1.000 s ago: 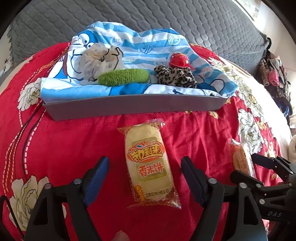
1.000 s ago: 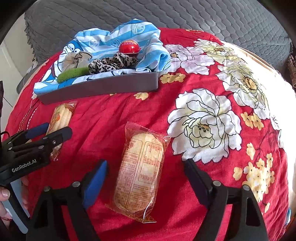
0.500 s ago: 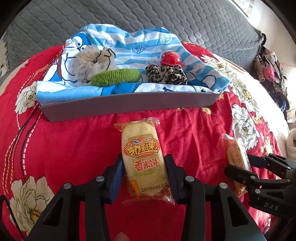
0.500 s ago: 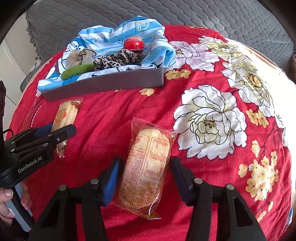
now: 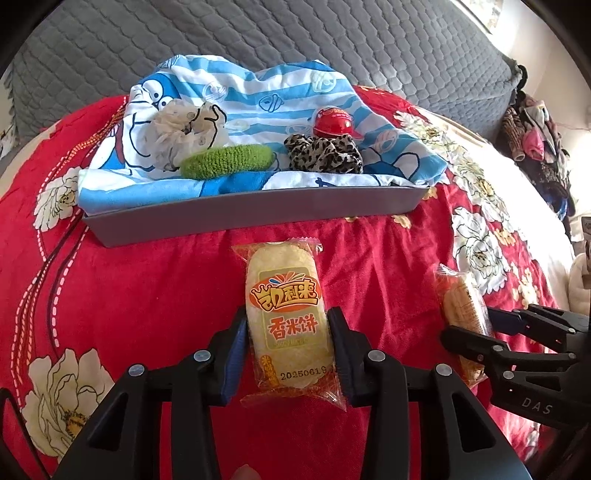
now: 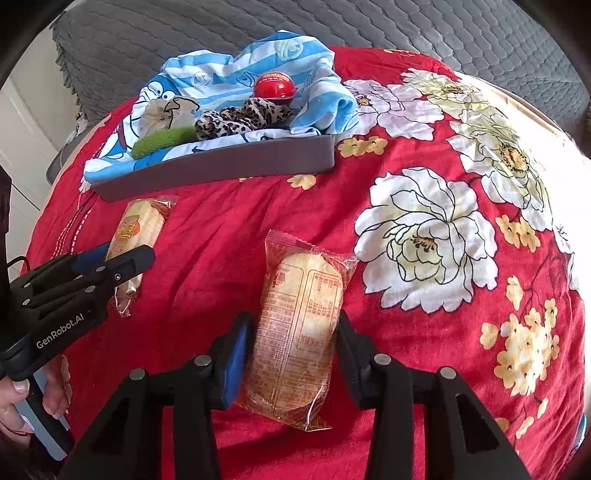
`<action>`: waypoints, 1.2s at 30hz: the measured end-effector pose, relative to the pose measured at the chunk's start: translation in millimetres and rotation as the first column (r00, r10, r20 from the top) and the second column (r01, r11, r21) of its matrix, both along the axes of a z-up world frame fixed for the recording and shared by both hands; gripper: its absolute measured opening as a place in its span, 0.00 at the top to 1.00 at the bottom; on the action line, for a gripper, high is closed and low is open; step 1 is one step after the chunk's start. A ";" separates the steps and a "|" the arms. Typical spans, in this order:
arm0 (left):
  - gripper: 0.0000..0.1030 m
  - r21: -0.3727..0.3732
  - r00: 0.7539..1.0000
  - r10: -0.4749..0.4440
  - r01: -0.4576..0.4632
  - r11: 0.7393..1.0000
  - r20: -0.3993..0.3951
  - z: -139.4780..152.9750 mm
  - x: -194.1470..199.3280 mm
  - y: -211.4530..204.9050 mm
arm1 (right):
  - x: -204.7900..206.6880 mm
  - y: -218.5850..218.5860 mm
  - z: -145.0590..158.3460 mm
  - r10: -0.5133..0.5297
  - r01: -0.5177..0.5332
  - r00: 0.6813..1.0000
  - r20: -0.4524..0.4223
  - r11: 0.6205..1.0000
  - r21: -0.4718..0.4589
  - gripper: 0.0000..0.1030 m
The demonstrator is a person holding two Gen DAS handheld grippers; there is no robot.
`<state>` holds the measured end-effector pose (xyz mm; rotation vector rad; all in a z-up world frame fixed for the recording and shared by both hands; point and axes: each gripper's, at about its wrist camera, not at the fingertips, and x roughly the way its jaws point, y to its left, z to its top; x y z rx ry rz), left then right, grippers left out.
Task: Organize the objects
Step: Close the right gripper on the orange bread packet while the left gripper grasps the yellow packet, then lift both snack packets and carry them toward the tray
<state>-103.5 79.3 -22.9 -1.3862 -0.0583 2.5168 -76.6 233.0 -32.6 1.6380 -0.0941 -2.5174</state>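
Observation:
Two wrapped rice cracker packets lie on the red floral bedspread (image 5: pixel 129 288). The face-up packet (image 5: pixel 284 273) sits between the blue pads of my left gripper (image 5: pixel 287 321), which press on its sides. In the right wrist view the label-down packet (image 6: pixel 306 280) is between the fingers of my right gripper (image 6: pixel 292 319); its jaws are closing and the pads touch the wrapper. Each view also catches the other gripper from the side: the right gripper (image 5: pixel 476 328) on its packet (image 5: pixel 458 299), the left gripper (image 6: pixel 122 258) on its packet (image 6: pixel 136 225).
A grey tray (image 5: pixel 251 214) stands just beyond the packets, lined with a blue striped cloth (image 5: pixel 258 85). On it rest a cream scrunchie (image 5: pixel 188 127), a green one (image 5: pixel 227 160), a leopard one (image 5: pixel 323 153) and a red capsule (image 5: pixel 332 123). A grey quilted cushion (image 5: pixel 295 33) rises behind.
Both grippers went from wide open around their packets to closed in on them. The packets have stayed where they lay on the bedspread.

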 end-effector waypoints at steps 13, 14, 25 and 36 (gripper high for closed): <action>0.59 -0.018 1.000 -0.002 0.002 1.000 -0.008 10.3 17.3 -2.1 | 3.5 -8.8 8.2 0.035 -0.035 0.999 -0.032 0.999 -0.014 0.57; 0.59 -0.020 1.000 0.000 0.000 1.000 -0.011 12.0 18.3 -2.7 | 3.9 -9.7 9.0 0.039 -0.039 0.999 -0.035 0.999 -0.015 0.57; 0.59 -0.033 0.998 0.019 -0.020 0.999 -0.052 36.1 35.1 -16.8 | 10.8 -26.4 27.1 0.098 -0.100 0.991 -0.091 0.995 -0.020 0.57; 0.59 -0.043 0.992 0.049 -0.055 0.998 -0.119 74.1 47.6 -34.7 | 23.3 -42.0 75.1 0.139 -0.151 0.966 -0.216 0.988 -0.040 0.57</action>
